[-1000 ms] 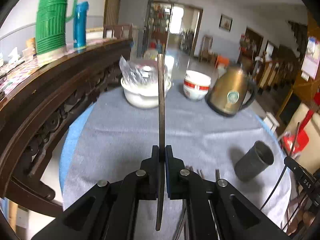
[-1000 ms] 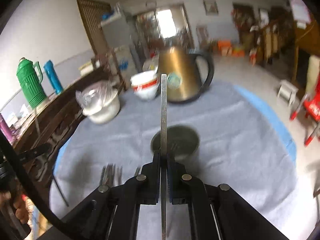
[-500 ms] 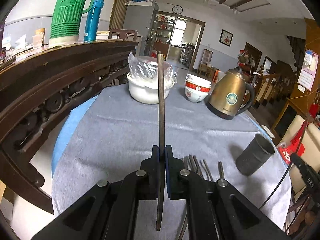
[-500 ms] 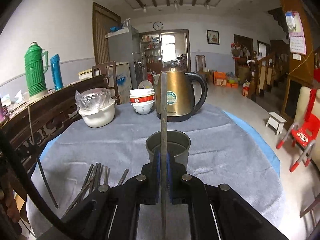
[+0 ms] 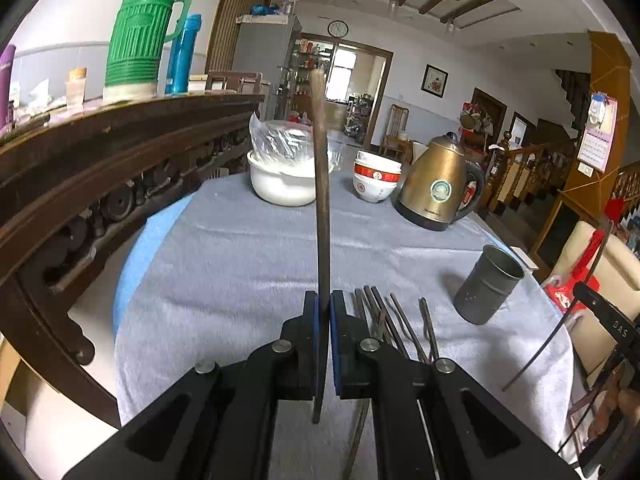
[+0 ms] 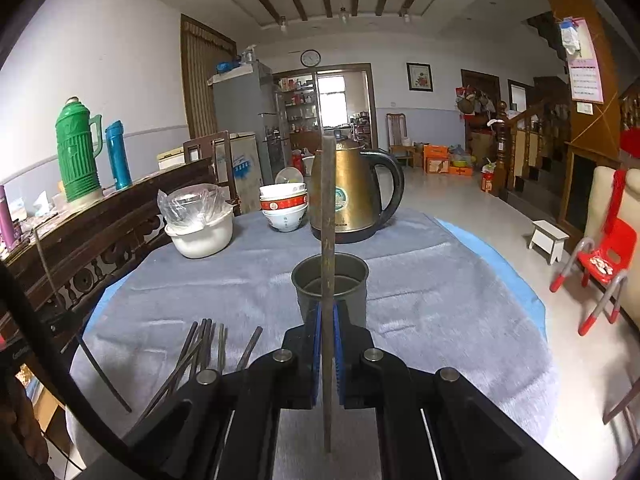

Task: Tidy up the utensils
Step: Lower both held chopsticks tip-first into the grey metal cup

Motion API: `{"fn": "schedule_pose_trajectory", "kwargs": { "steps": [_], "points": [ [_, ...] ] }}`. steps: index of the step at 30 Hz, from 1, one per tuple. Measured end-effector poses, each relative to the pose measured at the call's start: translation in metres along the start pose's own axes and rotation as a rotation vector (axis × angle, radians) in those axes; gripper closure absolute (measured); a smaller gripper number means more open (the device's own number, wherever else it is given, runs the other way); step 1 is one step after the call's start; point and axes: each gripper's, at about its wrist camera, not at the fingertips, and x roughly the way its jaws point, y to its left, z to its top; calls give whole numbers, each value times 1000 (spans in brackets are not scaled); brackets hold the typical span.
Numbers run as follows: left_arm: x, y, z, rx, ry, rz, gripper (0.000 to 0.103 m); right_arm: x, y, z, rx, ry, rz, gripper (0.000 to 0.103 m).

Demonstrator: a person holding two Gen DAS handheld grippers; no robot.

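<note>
My left gripper [image 5: 322, 312] is shut on a dark chopstick [image 5: 321, 168] that stands straight up between its blue pads. My right gripper [image 6: 327, 320] is shut on another chopstick [image 6: 328, 216], also upright, just in front of the grey metal cup [image 6: 330, 280]. The cup also shows in the left wrist view [image 5: 489, 285], to the right of my left gripper. Several loose chopsticks [image 5: 394, 326] lie in a bundle on the grey cloth, also visible in the right wrist view [image 6: 204, 344] at lower left.
A round table with a grey cloth [image 5: 240, 264] holds a white pot with plastic wrap [image 5: 286, 176], stacked bowls [image 5: 376, 178] and a gold kettle [image 5: 438, 186]. A dark carved sideboard [image 5: 100, 168] with green and blue flasks stands left. A red chair [image 6: 604, 252] stands right.
Both grippers have tilted up and drawn back, so more of the room and the loose chopsticks come into view. Each still holds its chopstick.
</note>
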Motion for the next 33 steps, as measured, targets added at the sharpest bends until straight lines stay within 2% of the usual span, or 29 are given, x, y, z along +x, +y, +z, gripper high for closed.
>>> {"fn": "schedule_pose_trajectory", "kwargs": {
  "steps": [6,16,27,33],
  "points": [
    [-2,4,5,-37,12,-29,97,2,-6,3,30,14,11,97],
    [-12,1,26,-96,-19,-99,98,-2,-19,15,115,4,54,97],
    [-14,-10,51,-206,-3,-237,98,-18,-58,34,286,-7,135,97],
    [-5,-30,74,-248,-2,-321,98,-34,-71,50,338,-59,169,97]
  ]
}}
